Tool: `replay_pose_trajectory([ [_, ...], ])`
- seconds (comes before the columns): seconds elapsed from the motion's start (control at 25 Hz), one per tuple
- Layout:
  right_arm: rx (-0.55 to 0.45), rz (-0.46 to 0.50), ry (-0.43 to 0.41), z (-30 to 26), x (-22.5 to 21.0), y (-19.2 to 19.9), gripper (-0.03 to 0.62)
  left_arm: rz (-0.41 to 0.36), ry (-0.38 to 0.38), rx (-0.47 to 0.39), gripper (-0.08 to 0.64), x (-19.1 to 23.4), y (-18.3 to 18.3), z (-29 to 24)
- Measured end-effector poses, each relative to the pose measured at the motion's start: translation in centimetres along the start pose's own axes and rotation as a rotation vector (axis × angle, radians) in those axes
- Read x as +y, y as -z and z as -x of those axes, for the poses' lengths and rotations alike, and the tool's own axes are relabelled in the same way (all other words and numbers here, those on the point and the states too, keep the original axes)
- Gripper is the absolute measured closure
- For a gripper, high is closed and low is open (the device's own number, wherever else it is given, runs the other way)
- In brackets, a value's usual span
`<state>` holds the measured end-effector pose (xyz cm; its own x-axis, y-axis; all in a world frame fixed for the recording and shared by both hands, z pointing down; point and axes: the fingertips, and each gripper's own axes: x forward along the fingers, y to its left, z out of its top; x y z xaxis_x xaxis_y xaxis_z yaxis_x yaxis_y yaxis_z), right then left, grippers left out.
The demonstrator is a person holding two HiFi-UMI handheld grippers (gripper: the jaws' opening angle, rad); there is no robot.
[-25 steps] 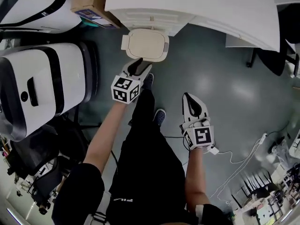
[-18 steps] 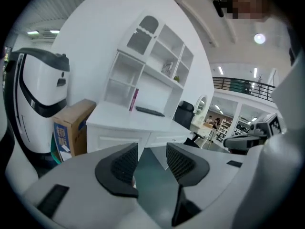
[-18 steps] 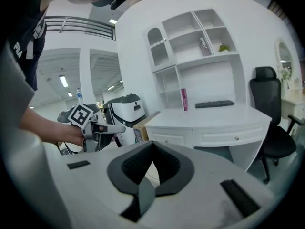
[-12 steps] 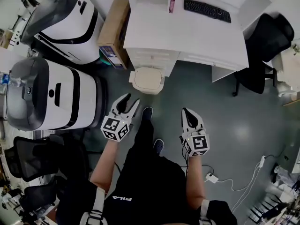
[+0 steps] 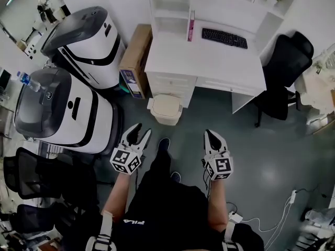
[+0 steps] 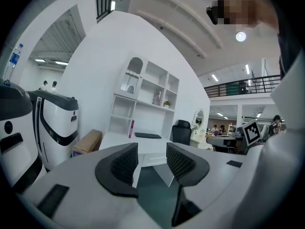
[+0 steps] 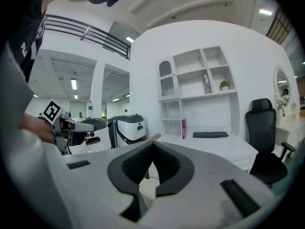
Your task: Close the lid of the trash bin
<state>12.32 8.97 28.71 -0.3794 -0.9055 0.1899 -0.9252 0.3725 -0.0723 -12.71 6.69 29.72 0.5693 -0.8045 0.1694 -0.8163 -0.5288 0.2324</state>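
Against the white desk drawers, cream rounded-square plastic trash bin, lid flat down, smooth grey floor open before it, left gripper jaws parted, empty, right gripper jaws pressed together, empty.

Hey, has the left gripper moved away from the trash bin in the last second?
Yes. The left gripper was at the near edge of the trash bin; now it sits farther back, with bare floor between them.

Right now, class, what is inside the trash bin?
The trash bin has its cream lid down; only that lid shows, and whatever is inside is covered.
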Motion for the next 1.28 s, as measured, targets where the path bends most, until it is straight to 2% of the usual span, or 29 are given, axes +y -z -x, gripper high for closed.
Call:
replay_pose_trajectory([
  [0.32, -0.056, 0.030, -0.019, 2.9, 2.1, -2.1, 0.588, -0.022, 0.027, -0.067, 0.370, -3.5, -1.6, 3.1],
  [0.6, -0.087, 0.031, -0.036, 4.7, 3.0, -3.3, 0.588, -0.026, 0.007, -0.089, 0.370, -3.9, -2.8, 4.9],
  [0.88, -0.077, 0.046, -0.059, 6.0, 4.1, -3.4, 0.588, -0.074, -0.006, -0.124, 0.370, -5.5, -3.7, 7.0],
  [1.08, -0.062, 0.041, -0.080, 7.1, 5.4, -3.1, 0.588, -0.023, -0.015, -0.108, 0.370, -6.6, -2.1, 9.2],
  [1.28, -0.065, 0.029, -0.088, 7.8, 6.3, -3.1, 0.588, -0.024, 0.001, -0.114, 0.370, -7.5, -2.7, 10.2],
])
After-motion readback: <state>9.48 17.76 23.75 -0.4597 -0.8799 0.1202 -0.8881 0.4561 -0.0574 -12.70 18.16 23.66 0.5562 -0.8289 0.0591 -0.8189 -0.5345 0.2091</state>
